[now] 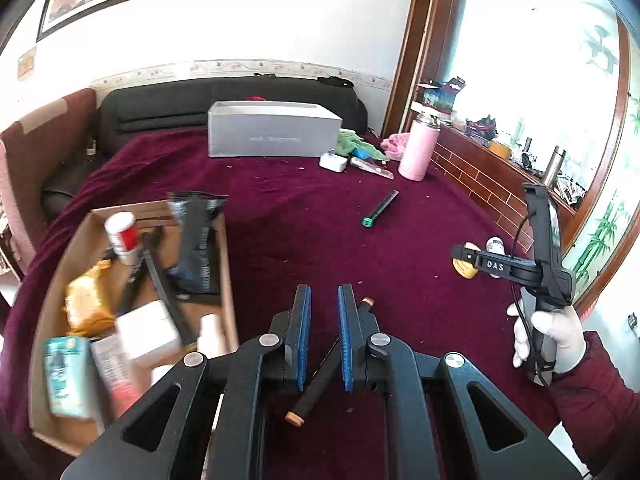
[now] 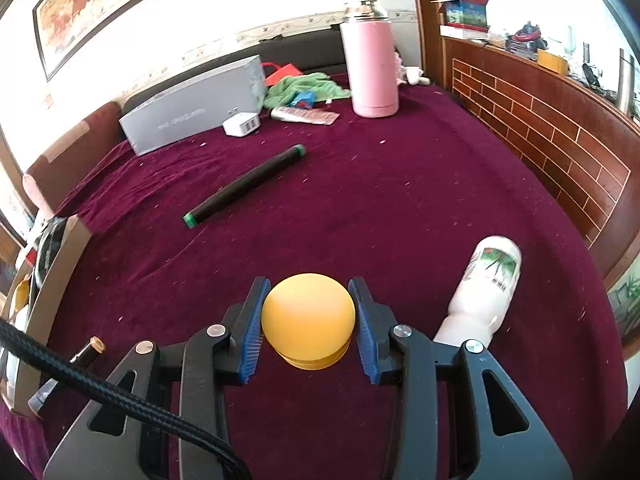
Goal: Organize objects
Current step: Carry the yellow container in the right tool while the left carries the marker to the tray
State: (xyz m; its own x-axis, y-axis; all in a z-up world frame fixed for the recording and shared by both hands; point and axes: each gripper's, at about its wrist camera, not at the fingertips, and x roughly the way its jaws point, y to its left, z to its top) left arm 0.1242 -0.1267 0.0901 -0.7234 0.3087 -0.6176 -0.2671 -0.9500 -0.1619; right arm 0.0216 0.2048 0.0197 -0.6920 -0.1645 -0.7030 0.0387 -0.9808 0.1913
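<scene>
Right gripper: blue pads pressed on both sides of a yellow round jar, clamped on it, low over the dark red bedspread. Gripped by a white-gloved hand with a dark red sleeve, at the right of the left wrist view.

Left gripper: jaws drawn together, nothing between the pads. Under it, flat on the bedspread, a black pen with tan ends, running diagonally and partly hidden behind the right finger.

Just right of the jar, on its side, a white bottle with a green palm print, neck towards the near edge.

Further off, mid-bed, a black tube with green ends, lying diagonally, well apart from the jar.

At the far side: a long grey box, a white charger just in front of it, a crumpled green cloth, and a pink flask standing upright at the far right.

At the left, an open cardboard box already crowded with items: a white container with a red label, a dark pouch, a yellow packet, a white carton; all blurred, so no finer detail to tell.
</scene>
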